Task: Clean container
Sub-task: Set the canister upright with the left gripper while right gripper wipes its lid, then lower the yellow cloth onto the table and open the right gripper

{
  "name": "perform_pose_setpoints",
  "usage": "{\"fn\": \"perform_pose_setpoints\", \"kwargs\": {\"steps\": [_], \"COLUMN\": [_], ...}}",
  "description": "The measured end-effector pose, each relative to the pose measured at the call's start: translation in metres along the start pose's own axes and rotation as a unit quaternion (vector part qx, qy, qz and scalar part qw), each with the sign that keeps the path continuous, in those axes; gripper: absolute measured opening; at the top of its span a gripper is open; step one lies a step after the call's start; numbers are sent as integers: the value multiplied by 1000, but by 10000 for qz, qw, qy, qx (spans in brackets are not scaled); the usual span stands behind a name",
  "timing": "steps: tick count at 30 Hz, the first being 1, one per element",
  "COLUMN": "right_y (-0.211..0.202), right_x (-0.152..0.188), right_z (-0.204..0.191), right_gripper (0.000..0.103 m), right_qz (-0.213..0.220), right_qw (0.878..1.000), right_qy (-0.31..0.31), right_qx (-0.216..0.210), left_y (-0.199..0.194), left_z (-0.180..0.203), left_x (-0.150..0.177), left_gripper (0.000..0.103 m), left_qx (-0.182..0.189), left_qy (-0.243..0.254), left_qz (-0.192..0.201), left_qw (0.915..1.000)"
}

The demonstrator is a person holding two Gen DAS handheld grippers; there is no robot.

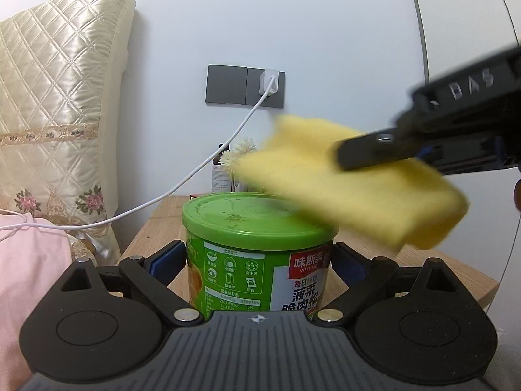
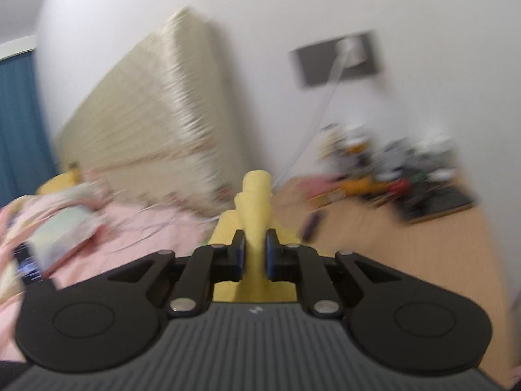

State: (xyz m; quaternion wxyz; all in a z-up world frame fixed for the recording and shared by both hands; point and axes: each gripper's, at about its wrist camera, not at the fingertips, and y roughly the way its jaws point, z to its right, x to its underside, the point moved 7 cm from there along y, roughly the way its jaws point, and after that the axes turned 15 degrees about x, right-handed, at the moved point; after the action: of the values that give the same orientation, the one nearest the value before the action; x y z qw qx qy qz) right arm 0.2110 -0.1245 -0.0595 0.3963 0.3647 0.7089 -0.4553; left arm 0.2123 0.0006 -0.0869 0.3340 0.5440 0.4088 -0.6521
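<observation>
A green can [image 1: 260, 260] with a green lid [image 1: 254, 216] stands on the wooden bedside table [image 1: 423, 260]. My left gripper [image 1: 259, 260] is shut on the can's sides. My right gripper [image 2: 255, 247] is shut on a folded yellow cloth [image 2: 255, 202]. In the left wrist view the right gripper [image 1: 368, 154] comes in from the right and holds the yellow cloth [image 1: 351, 182] just above the lid's right side. The lid has small specks of dirt on it. The right wrist view is blurred by motion.
A quilted cream pillow [image 1: 58, 97] leans on the wall at the left, with pink bedding [image 1: 29, 277] below. A white cable [image 1: 195, 176] runs from a wall socket [image 1: 270, 86]. A bottle [image 1: 221, 169] and flowers stand behind the can. Clutter [image 2: 390, 169] sits at the table's back.
</observation>
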Motion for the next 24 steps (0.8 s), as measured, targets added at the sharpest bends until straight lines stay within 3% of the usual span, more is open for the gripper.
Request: {"fn": "perform_pose_setpoints", "kwargs": {"steps": [6,12,19,21,22,23,24], "right_y": [25,40,44,43,42,41,39], "right_x": [19,55,64,62,60,59,57], "right_z": [71,95,96,97,97,96,94], "right_gripper": [14,14,16,36,59,68,68], "right_qz": [-196,-609,-580,-530,-495,-473,-467], "right_qw": [9930,9868,9865,9871,9873,9875,9879], "right_qy": [273,432,503,555,571,571,538], "right_qx": [1134,1436,1444,1403,1397,1389,1377], "left_y": [5,5,-13,-20,-23,-26,-28], "left_z": [-3,-7,9,14,15,16,17], "left_x": [-7,4,33,31,30,29,28], "left_gripper": [97,97,101,103,103,103,103], "left_qx": [-30,-58,-93,-21,-34,-55,-111], "left_qy": [-16,-26,-80,-82,-46,-10,13], "left_qz": [-19,-19,-14,99,127,149,137], "left_qw": [10000,10000,9999,9999,9999,9999,9998]}}
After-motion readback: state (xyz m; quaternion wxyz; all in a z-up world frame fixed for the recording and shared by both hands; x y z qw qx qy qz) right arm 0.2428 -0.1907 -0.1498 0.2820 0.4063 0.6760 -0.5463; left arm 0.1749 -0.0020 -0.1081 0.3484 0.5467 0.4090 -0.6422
